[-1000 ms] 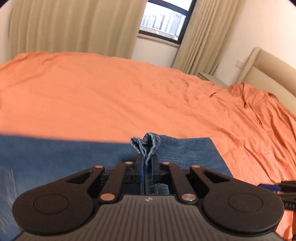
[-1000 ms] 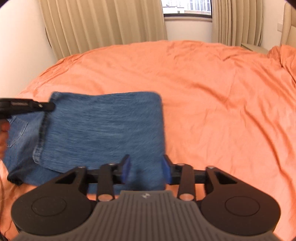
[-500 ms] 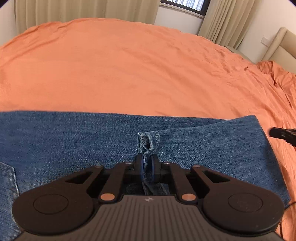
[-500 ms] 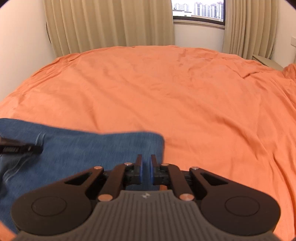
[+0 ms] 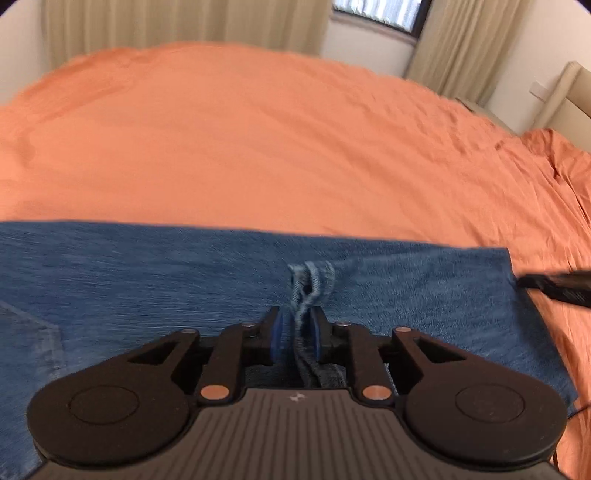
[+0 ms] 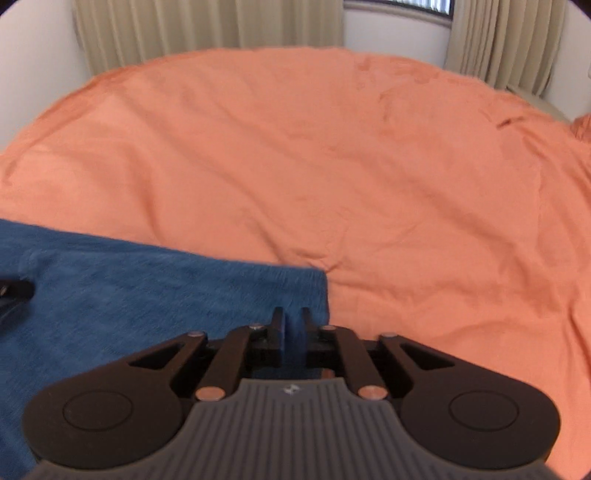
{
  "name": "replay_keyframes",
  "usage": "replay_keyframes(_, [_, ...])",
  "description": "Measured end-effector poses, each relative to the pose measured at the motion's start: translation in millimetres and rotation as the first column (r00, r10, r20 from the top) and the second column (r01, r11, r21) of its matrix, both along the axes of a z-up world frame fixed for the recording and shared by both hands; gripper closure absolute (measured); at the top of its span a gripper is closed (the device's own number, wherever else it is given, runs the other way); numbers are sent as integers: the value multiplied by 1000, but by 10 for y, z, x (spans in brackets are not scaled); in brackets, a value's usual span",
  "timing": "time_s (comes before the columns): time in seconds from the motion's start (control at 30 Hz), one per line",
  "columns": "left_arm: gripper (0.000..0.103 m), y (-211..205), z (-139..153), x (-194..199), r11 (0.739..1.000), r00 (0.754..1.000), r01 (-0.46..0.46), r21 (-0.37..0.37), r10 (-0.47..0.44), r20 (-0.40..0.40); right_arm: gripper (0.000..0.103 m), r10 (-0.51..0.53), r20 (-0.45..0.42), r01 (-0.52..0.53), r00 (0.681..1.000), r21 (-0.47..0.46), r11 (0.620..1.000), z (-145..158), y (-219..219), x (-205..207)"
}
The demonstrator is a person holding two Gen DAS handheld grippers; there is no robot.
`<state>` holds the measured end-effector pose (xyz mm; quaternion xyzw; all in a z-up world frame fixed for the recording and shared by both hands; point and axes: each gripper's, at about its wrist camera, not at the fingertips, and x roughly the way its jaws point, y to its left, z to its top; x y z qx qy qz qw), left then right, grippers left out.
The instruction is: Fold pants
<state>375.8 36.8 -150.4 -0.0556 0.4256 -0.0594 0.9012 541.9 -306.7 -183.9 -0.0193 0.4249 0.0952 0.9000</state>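
Nearest in the left wrist view, the left gripper (image 5: 298, 332) has a bunched strip of denim hem (image 5: 309, 286) standing up between its blue pads. Its jaws have just been opening, and a gap now shows on either side of the fabric, so the pinch looks released with the cloth still between the fingers. The right wrist view shows none of this bunch. There the right gripper (image 6: 293, 328) has its jaws nearly closed over the right-hand edge of the pants (image 6: 147, 295), having just eased apart slightly; whether the pads actually press denim I cannot tell.

The pants (image 5: 147, 277) lie flat as a folded blue band across the near part of the orange bedsheet (image 5: 258, 147). Only the left view shows a back pocket (image 5: 26, 332) at the band's left end. Each view catches the other gripper's dark tip at its edge. Beyond hang beige curtains (image 6: 207, 29), and a window (image 5: 376, 14).
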Motion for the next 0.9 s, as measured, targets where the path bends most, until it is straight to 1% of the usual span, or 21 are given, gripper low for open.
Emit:
replay_keyframes(0.07, [83,20,138,-193,1000,998,-7,3,6,55,97,24,19,-24,1000,29,999,105,-69,-330])
replay_keyframes(0.17, [83,12,258,-464,999,998,21,-42,-18,67,97,47,48,-48,998,22,999,226,-60,-946])
replay_keyframes(0.2, [83,-17,274,-553,999,997,30,-40,-27,74,97,48,57,-49,997,14,999,234,-66,-1094])
replay_keyframes(0.23, [83,-61,280,-628,999,996,42,-23,-40,82,97,48,60,-48,997,1,999,215,-60,-1249])
replay_keyframes(0.3, [87,-187,252,-745,997,993,64,50,-68,97,97,44,61,-42,997,-24,999,135,-63,-1431])
replay_keyframes(0.33, [87,-245,219,-779,994,993,72,81,-79,89,97,41,53,-39,998,-23,999,84,-79,-1513])
replay_keyframes(0.43, [89,-322,68,-830,986,995,76,146,-84,49,95,18,32,-17,999,-15,1000,-105,-57,-1632])
replay_keyframes(0.5, [89,-325,-44,-833,984,996,78,160,-82,21,95,12,26,-12,1000,-22,1000,-197,-35,-1645])
replay_keyframes(0.6, [89,-374,-158,-838,977,995,95,191,-100,18,94,4,-5,-4,1000,-32,999,-347,-9,-1629])
replay_keyframes(0.7, [87,-364,-312,-767,978,994,104,180,-105,-4,92,27,-32,-30,999,-82,996,-532,69,-1609])
replay_keyframes(0.77, [87,-365,-298,-727,981,996,91,171,-90,-17,92,38,-37,-41,999,-107,993,-526,108,-1588])
replay_keyframes(0.8, [85,-388,-269,-733,980,996,87,181,-85,-19,92,39,-46,-44,998,-114,992,-517,117,-1571])
replay_keyframes(0.83, [83,-417,-230,-752,977,997,78,198,-77,-13,91,40,-55,-46,998,-121,992,-517,127,-1555])
replay_keyframes(0.87, [79,-437,-182,-782,975,998,65,214,-67,-2,91,40,-61,-48,997,-130,990,-505,142,-1544])
replay_keyframes(0.9, [77,-443,-121,-826,974,998,50,219,-54,12,91,40,-67,-49,997,-141,989,-496,158,-1535])
